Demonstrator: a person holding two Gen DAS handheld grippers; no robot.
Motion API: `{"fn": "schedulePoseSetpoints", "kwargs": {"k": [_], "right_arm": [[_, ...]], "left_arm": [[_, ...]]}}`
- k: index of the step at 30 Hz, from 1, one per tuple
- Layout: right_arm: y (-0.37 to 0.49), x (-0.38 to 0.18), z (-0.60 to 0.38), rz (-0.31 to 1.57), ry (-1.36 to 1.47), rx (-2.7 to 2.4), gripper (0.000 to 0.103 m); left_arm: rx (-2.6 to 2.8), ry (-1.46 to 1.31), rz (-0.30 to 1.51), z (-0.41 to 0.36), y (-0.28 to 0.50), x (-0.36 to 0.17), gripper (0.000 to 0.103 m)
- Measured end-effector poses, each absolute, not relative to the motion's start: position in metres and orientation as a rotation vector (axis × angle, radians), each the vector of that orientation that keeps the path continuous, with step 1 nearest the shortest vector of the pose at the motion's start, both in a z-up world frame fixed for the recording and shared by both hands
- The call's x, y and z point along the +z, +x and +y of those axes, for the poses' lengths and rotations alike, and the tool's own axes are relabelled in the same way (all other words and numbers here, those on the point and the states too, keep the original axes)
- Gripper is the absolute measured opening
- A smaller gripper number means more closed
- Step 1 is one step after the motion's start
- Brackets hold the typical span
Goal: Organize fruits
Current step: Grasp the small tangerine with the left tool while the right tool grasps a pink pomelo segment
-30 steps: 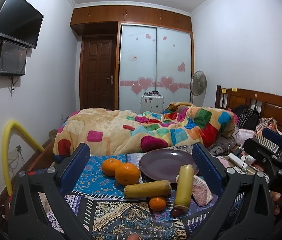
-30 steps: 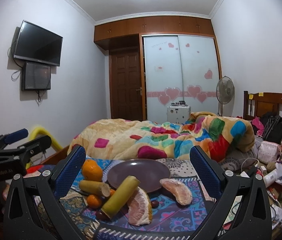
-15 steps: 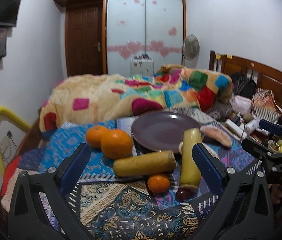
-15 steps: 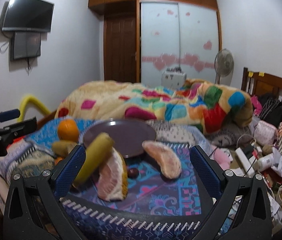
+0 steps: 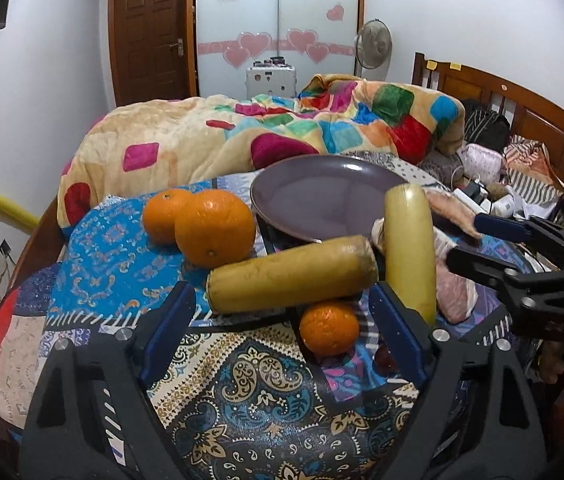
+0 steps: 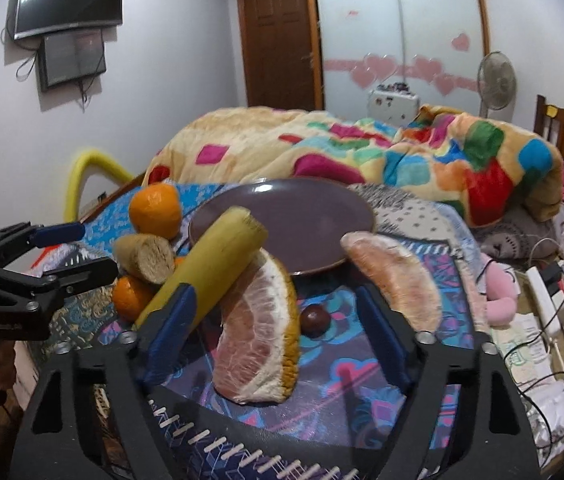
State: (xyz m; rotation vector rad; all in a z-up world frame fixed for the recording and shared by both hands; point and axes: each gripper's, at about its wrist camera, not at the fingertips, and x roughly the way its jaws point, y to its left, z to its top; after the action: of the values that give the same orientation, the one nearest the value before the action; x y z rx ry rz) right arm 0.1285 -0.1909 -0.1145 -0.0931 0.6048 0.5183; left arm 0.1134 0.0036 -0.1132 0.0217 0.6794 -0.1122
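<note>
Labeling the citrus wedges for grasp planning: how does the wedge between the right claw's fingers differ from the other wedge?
The near wedge stands on edge, yellow rind along its right side; the far wedge shows only pale pink flesh, no rind visible. The near wedge leans against a yellow stick; the far wedge lies by the purple plate rim, right of the claw. Both are pinkish citrus segments on the patterned cloth.

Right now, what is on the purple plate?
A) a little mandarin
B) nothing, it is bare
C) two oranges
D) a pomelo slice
B: the purple plate shows only its bare surface, while the two oranges sit on the cloth to its left, the small mandarin lies nearer the camera, and the pomelo slice stands on the cloth in front of the plate.
</note>
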Motion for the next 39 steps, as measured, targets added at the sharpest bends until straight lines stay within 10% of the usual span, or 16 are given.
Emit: {"fn": "schedulePoseSetpoints", "kwargs": {"k": [14, 24, 39], "right_arm": [[0.136, -0.139, -0.182, 0.686, -0.15, 0.537, 0.061], [0.134, -0.141, -0.172, 0.663, -0.201, 0.537, 0.046], [0.128, -0.131, -0.202, 0.67, -0.181, 0.456, 0.044]], "left_arm": [[-0.183, -0.012, 0.769, -0.001, 0.122, -0.141, 0.069], [-0.263, -0.033, 0.803, -0.011, 0.127, -0.149, 0.036], [-0.219, -0.008, 0.782, 0.001, 0.112, -0.136, 0.036]]}}
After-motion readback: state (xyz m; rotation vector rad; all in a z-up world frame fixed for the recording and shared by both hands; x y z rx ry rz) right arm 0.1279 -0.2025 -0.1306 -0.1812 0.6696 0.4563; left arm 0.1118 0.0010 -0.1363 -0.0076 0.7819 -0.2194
